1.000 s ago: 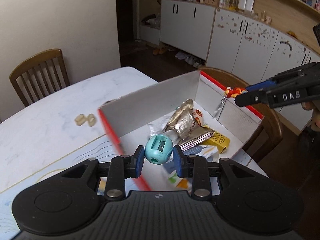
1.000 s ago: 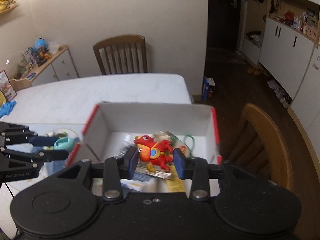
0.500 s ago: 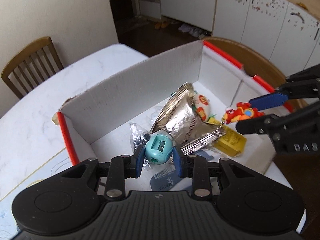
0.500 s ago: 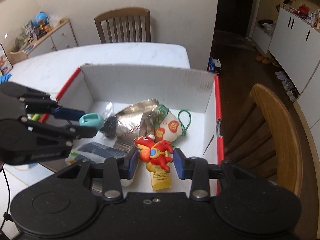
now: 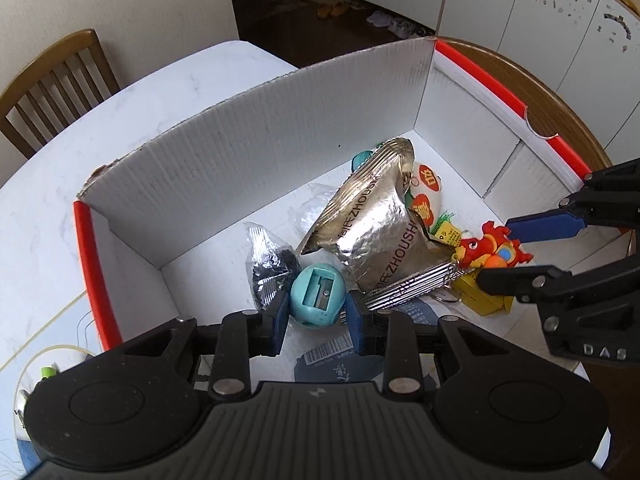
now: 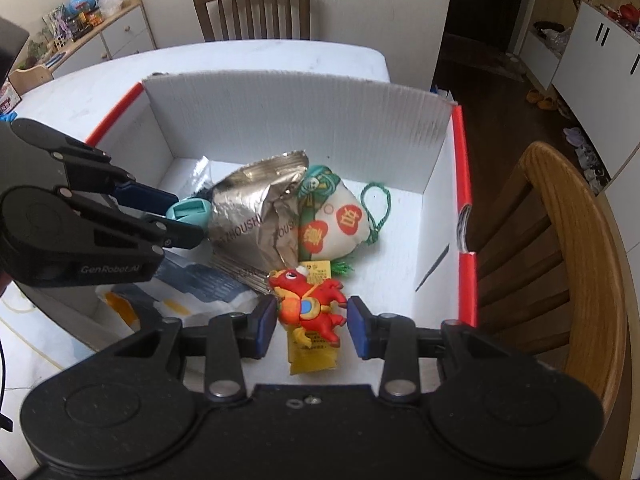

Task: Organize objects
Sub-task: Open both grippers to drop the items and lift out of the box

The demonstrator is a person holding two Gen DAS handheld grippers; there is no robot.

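A white corrugated cardboard box with red-edged rims (image 5: 256, 168) is sitting on a white marble-look tabletop (image 5: 132, 96), and 2 hand-held grippers are reaching down into it.

On the left, the left gripper (image 5: 318, 314) is pinching a round teal plastic pencil sharpener (image 5: 318, 295) between its 2 blue pads, low near the box's left wall, beside a small clear packet of dark contents (image 5: 270, 268). It is not yet released.

In the middle of the box floor, a crumpled silver foil snack bag (image 5: 380, 232) is lying partly over a white cloth pouch with red patches and a green cord (image 6: 336, 220). Flat blue-and-white printed packets (image 6: 200, 284) are lying along the near edge.

On the right, the right gripper (image 6: 312, 322) is positioned around a red rubbery dragon figure (image 6: 310, 304), above a yellow printed packet (image 6: 312, 350) near the box's right wall. A thin gap is showing between the right pad and the figure, so the fingers are looking slightly spread, probably just letting go.

Judging by this, the tidying is well along: several things are already in the box, and these 2 are arriving. A small green object (image 5: 48, 371) is waiting outside on the tabletop's near left edge.
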